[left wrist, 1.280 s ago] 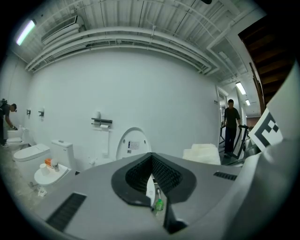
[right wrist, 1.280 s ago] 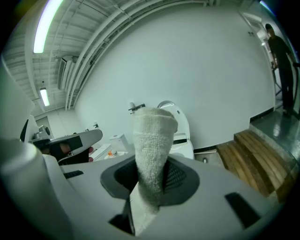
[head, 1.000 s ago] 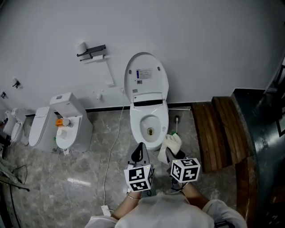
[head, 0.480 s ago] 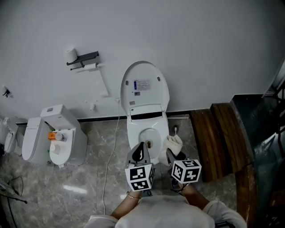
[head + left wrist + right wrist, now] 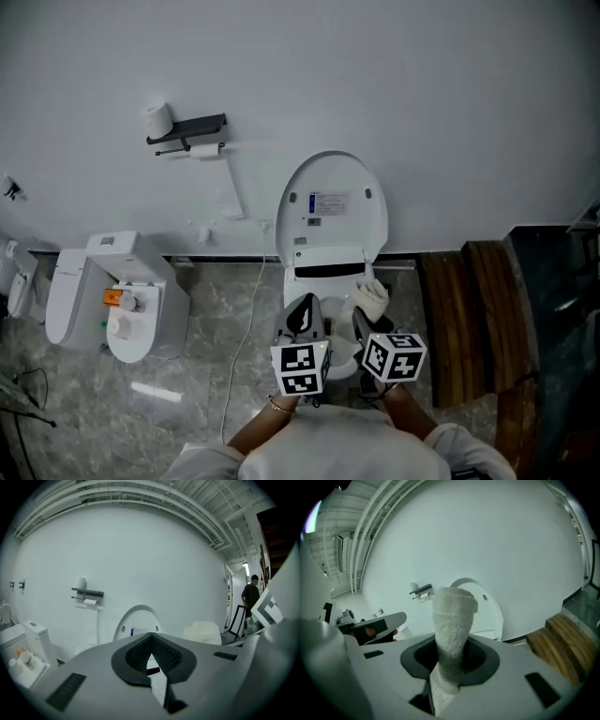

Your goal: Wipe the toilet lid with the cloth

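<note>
Right gripper view, nubby white cloth (image 5: 452, 630), smooth oval lid (image 5: 490, 616)

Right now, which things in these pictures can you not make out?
- Toilet bowl: head view, mostly covered by the left gripper, the right gripper and the cloth.
- Label on the toilet lid: head view, print too small.
- Orange item at left: head view, too small to identify.

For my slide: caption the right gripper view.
Right tongs clamp a white cloth before the raised toilet lid.
</note>
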A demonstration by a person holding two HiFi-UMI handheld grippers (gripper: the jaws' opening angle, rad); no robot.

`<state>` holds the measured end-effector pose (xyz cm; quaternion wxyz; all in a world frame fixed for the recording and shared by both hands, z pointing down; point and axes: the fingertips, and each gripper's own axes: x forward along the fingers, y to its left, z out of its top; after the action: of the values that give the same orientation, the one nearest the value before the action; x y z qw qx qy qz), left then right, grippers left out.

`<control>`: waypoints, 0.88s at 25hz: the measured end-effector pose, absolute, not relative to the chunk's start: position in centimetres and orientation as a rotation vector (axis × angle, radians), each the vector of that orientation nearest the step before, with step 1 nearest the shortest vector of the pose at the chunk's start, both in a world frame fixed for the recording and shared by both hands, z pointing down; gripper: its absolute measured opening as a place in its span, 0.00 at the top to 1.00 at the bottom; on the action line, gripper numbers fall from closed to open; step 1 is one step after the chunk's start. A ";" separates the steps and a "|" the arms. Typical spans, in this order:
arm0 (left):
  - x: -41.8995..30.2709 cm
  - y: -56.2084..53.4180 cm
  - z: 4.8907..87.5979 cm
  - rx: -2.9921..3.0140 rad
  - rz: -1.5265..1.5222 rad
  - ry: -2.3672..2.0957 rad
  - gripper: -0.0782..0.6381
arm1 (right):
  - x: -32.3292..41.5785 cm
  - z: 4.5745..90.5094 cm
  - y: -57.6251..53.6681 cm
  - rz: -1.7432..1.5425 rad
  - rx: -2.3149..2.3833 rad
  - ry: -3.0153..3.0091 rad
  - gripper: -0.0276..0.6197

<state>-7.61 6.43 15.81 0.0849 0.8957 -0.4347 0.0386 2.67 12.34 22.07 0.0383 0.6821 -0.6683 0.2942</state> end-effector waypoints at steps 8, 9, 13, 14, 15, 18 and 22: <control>-5.0 -2.1 17.1 2.669 0.177 -1.250 0.89 | 4.2 22.3 4.3 0.898 2.147 -2.020 0.80; -4.6 -2.8 17.6 2.655 0.184 -1.253 0.89 | 4.4 22.5 3.7 0.896 2.138 -2.019 0.80; -3.0 -6.5 18.5 2.596 0.179 -1.283 0.89 | 5.7 23.8 0.2 0.883 2.079 -2.043 0.80; -2.6 -7.2 18.4 2.586 0.169 -1.288 0.89 | 6.1 24.1 -0.7 0.884 2.063 -2.052 0.80; -2.2 -8.0 18.4 2.586 0.159 -1.294 0.89 | 6.4 24.3 -1.7 0.886 2.049 -2.062 0.80; -1.5 -10.9 18.2 2.600 0.145 -1.320 0.89 | 7.0 24.4 -5.5 0.890 2.005 -2.108 0.80; -1.2 -16.2 18.2 2.589 0.120 -1.381 0.89 | 7.6 23.4 -12.1 0.822 1.984 -2.169 0.80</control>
<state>-1.24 -16.18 18.20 0.1022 0.8769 -0.4679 0.0408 7.62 -12.09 23.38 0.0446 0.6495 -0.7098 0.2691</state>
